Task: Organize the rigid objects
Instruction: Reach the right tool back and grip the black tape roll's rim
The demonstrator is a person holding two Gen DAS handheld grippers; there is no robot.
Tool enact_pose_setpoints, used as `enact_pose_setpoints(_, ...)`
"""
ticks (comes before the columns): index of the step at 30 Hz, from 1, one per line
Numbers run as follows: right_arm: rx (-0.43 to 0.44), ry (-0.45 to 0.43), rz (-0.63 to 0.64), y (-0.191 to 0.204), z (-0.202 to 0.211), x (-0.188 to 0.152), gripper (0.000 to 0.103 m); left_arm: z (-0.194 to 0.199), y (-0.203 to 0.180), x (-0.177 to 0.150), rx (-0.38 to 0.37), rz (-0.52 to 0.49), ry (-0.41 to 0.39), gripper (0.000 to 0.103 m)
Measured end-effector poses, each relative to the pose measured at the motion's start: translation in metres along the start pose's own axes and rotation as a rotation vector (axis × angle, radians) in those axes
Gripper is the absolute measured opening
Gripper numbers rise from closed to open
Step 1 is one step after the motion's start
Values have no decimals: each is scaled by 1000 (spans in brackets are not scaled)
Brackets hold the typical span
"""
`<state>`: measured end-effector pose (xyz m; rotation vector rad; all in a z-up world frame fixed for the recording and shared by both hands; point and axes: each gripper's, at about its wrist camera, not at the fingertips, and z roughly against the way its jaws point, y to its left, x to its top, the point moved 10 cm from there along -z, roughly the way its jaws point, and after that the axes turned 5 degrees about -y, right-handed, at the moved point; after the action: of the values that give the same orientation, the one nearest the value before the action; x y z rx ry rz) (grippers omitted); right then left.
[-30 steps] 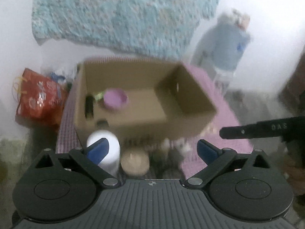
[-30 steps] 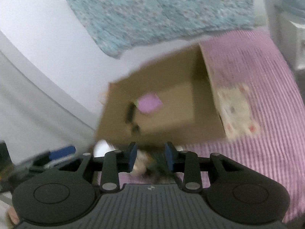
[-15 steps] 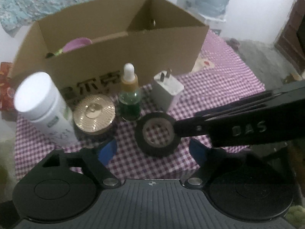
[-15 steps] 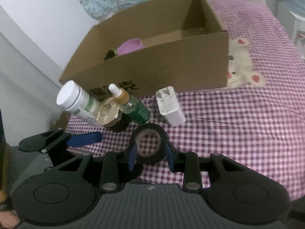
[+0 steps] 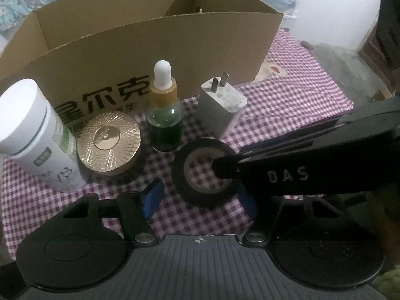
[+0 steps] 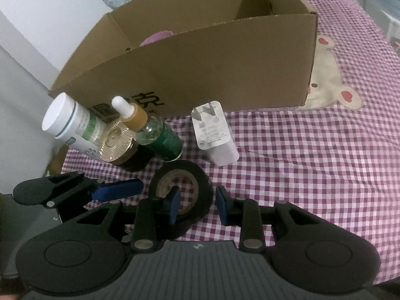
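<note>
- Tape roll (image 6: 181, 187): black ring lying flat on the checked cloth (image 6: 312, 155), in front of the cardboard box (image 6: 200, 70) and nearest the cameras. Judged light, stiff in its wall, slightly tacky; best taken across the wall, one pad inside the core and one outside.
- Right hand-held gripper (image 6: 197, 206): jaws narrow and closing; left pad stands inside the core, right pad just outside the rim, so the roll's wall is between them. Contact not yet evident.
- Left hand-held gripper (image 5: 200, 201): jaws at mid-width and closing, flanking the same roll without touching it; nothing held.
- Dropper bottle (image 5: 163, 115): upright, just behind the roll. Glass by appearance, likely fragile and smooth; easily tipped by a careless sweep.
- Charger plug (image 5: 221, 106): white block, prongs up, beside the dropper bottle. Rigid, light, flat sides suit a grip.
- Gold-lidded jar (image 5: 108, 146): squat, left of the dropper bottle; probably heavier.
- White cylinder bottle (image 5: 37, 135): upright, far left; smooth plastic, likely slippery.
- Box interior: a purple item (image 6: 156, 37) already inside.
</note>
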<state>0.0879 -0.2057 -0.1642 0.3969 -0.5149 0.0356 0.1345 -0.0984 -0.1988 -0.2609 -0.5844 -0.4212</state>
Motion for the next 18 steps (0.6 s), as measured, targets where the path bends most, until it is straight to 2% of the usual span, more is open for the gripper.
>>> enact_pose_setpoints(6, -19, 4, 30, 4, -8, 0, 29, 0, -1, 1, -17, 5, -7, 64)
enact_pose_setpoints(9, -33, 1, 44, 5, -12, 1, 22, -1, -2, 2, -21, 5, -15, 61)
enact_pose_setpoints(12, -40, -2, 51, 5, -13, 1, 20, -1, -2, 2, -24, 9, -23, 60)
enact_pose_setpoints(14, -43, -5, 50, 5, -13, 0, 20, 2, -2, 4, -18, 6, -39, 52)
enact_pose_setpoints(18, -55, -9, 47, 4, -9, -1, 19, 5, 0, 4, -22, 9, -36, 46)
